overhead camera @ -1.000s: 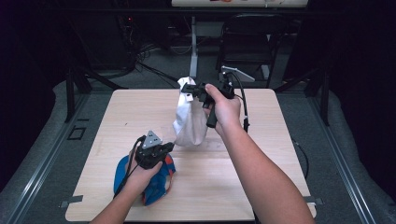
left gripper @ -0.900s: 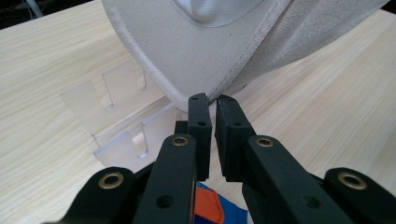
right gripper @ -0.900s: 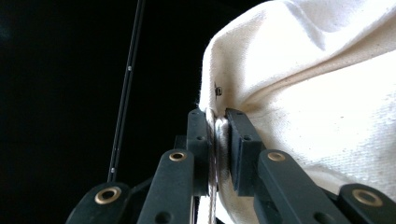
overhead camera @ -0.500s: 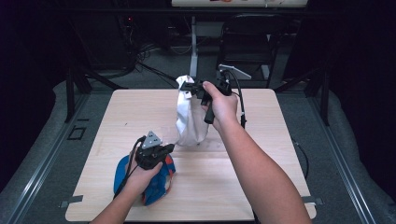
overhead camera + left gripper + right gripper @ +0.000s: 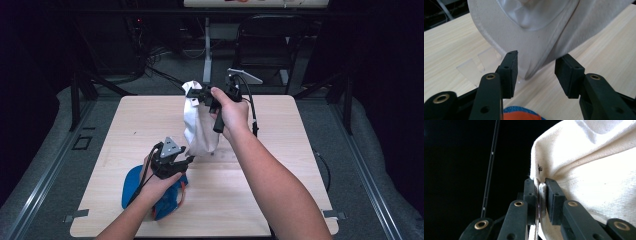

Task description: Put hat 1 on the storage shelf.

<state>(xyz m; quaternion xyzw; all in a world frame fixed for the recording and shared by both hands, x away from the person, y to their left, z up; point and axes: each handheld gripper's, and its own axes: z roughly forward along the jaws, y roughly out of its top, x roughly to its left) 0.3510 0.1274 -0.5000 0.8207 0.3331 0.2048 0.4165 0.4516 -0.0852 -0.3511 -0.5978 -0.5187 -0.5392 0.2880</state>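
Note:
A cream canvas bag (image 5: 200, 131) with a clear plastic panel (image 5: 534, 15) hangs over the middle of the wooden table (image 5: 280, 200). My right gripper (image 5: 193, 93) is shut on its top edge (image 5: 539, 190) and holds it up. My left gripper (image 5: 188, 159) is at the bag's lower corner (image 5: 530, 71). Its jaws have just been opening, and the corner hangs between the pads (image 5: 510, 72) without touching them. Under my left hand lies a blue and orange fabric item (image 5: 134, 184).
Small clear plastic pieces (image 5: 472, 68) lie on the table just beyond the left gripper. A chair (image 5: 272, 47) and a stand with cables are behind the table's far edge. Dark floor surrounds the table.
Both hands stay about where they were. The left gripper's jaws look wider apart at the bag's lower corner than before.

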